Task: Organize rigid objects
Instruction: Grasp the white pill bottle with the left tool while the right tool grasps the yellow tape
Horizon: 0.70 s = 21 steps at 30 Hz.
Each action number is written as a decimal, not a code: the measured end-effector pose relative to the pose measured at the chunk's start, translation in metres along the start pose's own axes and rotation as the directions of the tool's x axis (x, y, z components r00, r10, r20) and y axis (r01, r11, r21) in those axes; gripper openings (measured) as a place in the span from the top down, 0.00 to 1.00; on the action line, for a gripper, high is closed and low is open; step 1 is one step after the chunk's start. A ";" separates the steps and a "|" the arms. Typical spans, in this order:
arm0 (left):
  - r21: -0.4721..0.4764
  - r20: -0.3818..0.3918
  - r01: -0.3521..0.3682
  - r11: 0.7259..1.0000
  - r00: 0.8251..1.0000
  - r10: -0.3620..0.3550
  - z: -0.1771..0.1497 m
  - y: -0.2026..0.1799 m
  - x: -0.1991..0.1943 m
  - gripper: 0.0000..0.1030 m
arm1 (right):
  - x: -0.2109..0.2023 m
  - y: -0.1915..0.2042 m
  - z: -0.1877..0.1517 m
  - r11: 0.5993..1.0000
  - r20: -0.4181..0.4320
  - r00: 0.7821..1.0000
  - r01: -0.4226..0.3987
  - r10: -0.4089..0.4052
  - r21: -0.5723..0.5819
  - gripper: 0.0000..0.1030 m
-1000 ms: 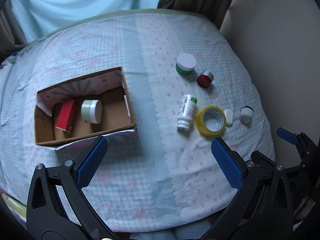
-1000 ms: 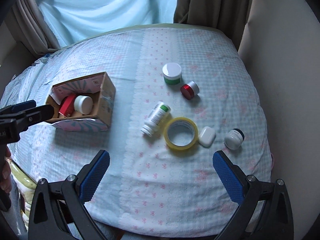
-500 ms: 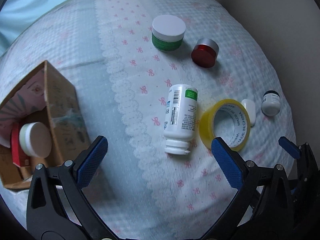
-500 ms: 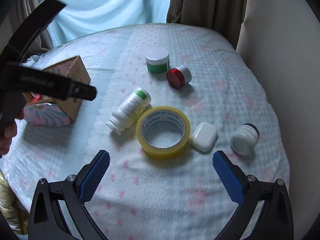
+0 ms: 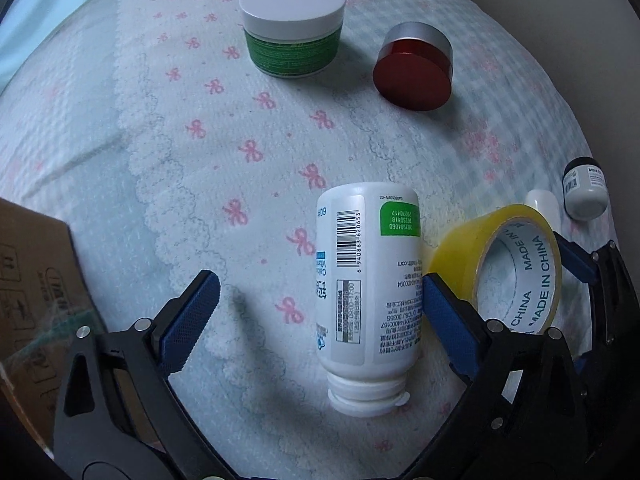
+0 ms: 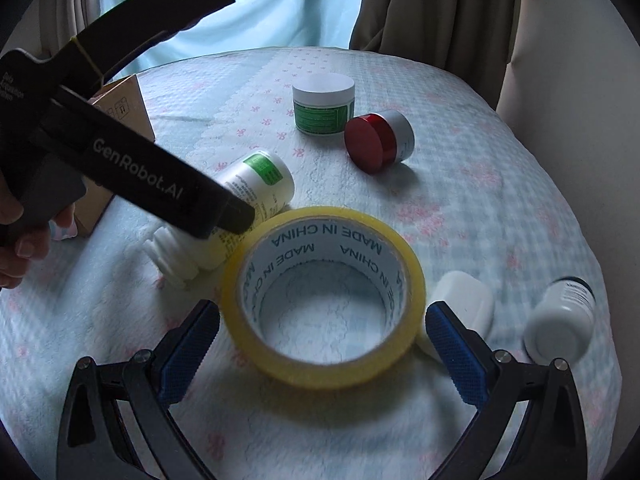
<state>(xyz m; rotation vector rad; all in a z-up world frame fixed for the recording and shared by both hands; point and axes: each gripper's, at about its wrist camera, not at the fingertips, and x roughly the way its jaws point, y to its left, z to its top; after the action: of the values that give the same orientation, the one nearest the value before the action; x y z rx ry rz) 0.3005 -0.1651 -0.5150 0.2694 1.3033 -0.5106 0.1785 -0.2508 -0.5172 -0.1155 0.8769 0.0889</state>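
While both claws hang wide open and empty, left claw [image 5: 316, 312] straddles the white bottle [image 5: 366, 296] lying lower centre; right claw [image 6: 320, 344] brackets the yellow tape roll [image 6: 324, 304]. Advice: centre the offset bottle, keep the pad clear of the touching tape.

cardboard box [image 5: 36, 300]: cut off at left edge | pill bottle [image 6: 256, 196]: middle hidden by left hand-held gripper [image 6: 132, 172]

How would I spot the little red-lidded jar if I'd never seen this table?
Start at the big yellow tape roll in the middle of the cloth. Beyond it stands a green-labelled jar; just right lies the red-lidded jar, the only one tipped on its side.
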 end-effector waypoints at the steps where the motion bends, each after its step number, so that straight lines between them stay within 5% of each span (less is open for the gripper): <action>1: 0.006 -0.007 0.011 1.000 1.000 -0.011 0.002 -0.001 0.003 0.10 | 0.003 0.000 0.001 1.000 0.004 1.000 -0.003 0.003 -0.005 0.00; 5: 0.025 -0.019 0.042 0.999 0.999 -0.042 0.009 -0.003 0.011 0.18 | 0.010 0.001 0.005 1.000 0.020 1.000 -0.010 0.011 -0.027 0.00; 11: 0.100 -0.028 0.084 0.991 0.996 -0.082 0.016 -0.021 0.011 0.52 | 0.020 0.002 0.008 0.999 0.001 1.000 -0.008 0.008 -0.032 0.03; 21: 0.060 -0.011 0.077 0.995 0.997 -0.076 0.010 -0.018 0.004 0.53 | 0.018 0.002 0.009 1.000 0.005 1.000 0.014 -0.014 -0.027 0.06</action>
<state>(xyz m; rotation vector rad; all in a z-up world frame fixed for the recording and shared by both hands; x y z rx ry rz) 0.3004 -0.1862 -0.5150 0.2727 1.3114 -0.6150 0.1968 -0.2470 -0.5257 -0.1464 0.8706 0.0881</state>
